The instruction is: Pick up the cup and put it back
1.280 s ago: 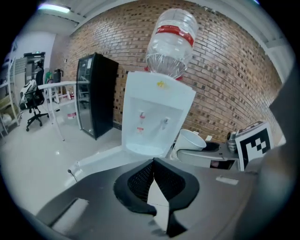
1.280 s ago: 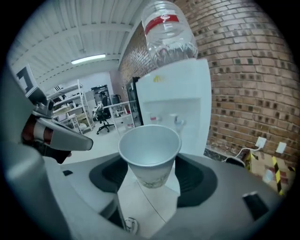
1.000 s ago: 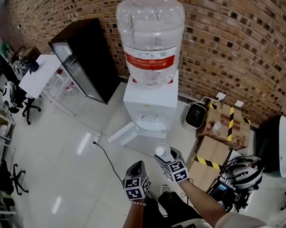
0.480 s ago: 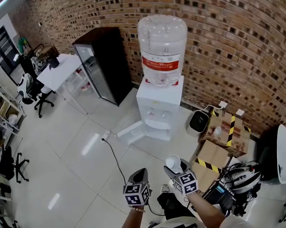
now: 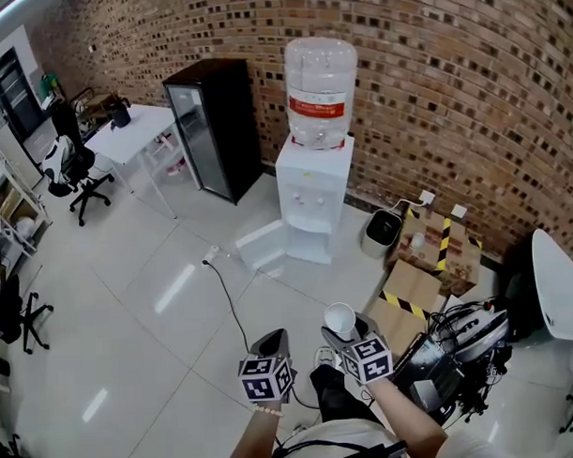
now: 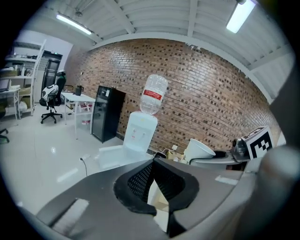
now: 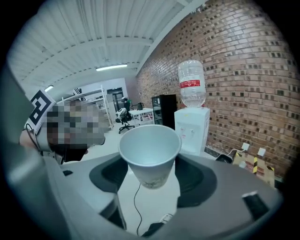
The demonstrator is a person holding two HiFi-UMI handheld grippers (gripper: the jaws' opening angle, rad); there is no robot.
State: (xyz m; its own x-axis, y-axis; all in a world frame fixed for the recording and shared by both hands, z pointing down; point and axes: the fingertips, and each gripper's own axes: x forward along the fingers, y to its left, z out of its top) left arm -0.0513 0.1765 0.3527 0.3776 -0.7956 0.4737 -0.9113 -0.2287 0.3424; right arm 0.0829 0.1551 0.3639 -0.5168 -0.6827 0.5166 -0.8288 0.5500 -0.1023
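Note:
A white paper cup [image 7: 150, 152] stands upright and empty between the two black pads of my right gripper [image 7: 150, 174], which is shut on it. In the head view the cup [image 5: 339, 319] sits at the front of the right gripper [image 5: 341, 332], low in the middle, well short of the white water dispenser [image 5: 313, 199] by the brick wall. My left gripper [image 5: 270, 346] hovers just left of it with nothing in it. In the left gripper view its pads [image 6: 140, 180] meet at the tips, and the cup [image 6: 198, 151] shows at the right.
A black fridge [image 5: 211, 123] and a white table [image 5: 133, 130] stand left of the dispenser. A cable [image 5: 231, 310] runs across the tiled floor. Cardboard boxes [image 5: 437, 251] with hazard tape and a small bin [image 5: 381, 231] sit at the right. Office chairs [image 5: 73, 170] are far left.
Both grippers and the head have drawn back from the dispenser, which now looks smaller and farther off. The cup stays held in the right gripper.

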